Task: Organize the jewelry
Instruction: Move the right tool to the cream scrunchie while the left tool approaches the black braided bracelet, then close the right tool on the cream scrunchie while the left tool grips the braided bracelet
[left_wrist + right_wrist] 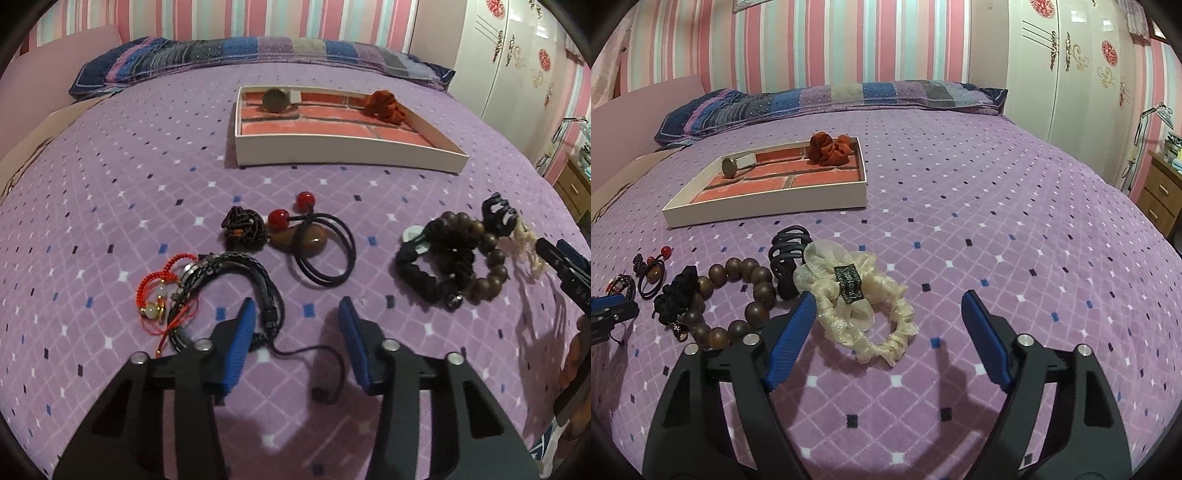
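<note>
Jewelry and hair ties lie scattered on a purple bedspread, all on the near side of a shallow white tray with a brick-pattern floor. Inside the tray sit a watch and a rust-red scrunchie, well apart from each other. Nearer than the tray, from left to right, lie a red cord bracelet touching black braided bracelets, a black hair tie with red beads, a wooden bead bracelet overlapping a black scrunchie, a black claw clip, and a cream scrunchie. The left gripper hovers with jaws wide apart beside the braided bracelets, holding nothing. The right gripper is also spread wide and empty, its left finger beside the cream scrunchie.
</note>
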`<state>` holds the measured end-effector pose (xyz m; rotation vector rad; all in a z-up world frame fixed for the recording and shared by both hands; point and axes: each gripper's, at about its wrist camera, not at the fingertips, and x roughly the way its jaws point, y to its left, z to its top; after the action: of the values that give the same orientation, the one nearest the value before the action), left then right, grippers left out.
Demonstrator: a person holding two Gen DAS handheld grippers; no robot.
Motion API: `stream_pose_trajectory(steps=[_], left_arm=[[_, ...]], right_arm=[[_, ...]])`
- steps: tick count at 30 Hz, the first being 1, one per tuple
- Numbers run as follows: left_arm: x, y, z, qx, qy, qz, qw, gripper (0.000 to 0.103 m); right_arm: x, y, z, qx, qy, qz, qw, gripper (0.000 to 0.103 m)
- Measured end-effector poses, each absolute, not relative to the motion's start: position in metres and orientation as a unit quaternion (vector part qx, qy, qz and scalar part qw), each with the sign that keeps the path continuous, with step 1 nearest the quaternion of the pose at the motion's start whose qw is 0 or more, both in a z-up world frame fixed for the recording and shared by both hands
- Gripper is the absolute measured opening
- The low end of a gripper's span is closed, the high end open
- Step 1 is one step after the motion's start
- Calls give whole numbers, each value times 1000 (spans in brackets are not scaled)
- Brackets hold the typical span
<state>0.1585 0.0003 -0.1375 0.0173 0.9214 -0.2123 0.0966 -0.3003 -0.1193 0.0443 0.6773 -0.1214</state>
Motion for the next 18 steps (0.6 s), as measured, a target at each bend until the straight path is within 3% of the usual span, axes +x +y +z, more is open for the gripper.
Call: stream_pose_trajectory(steps=[11, 18], left_arm=[[161, 11, -140, -1, 449, -103, 888, 24], [160, 18, -140, -9, 448, -107, 887, 14]], right_arm=[[105, -292, -125, 21, 347, -37, 937, 61], [114, -289, -143, 30, 378, -23, 925, 34]])
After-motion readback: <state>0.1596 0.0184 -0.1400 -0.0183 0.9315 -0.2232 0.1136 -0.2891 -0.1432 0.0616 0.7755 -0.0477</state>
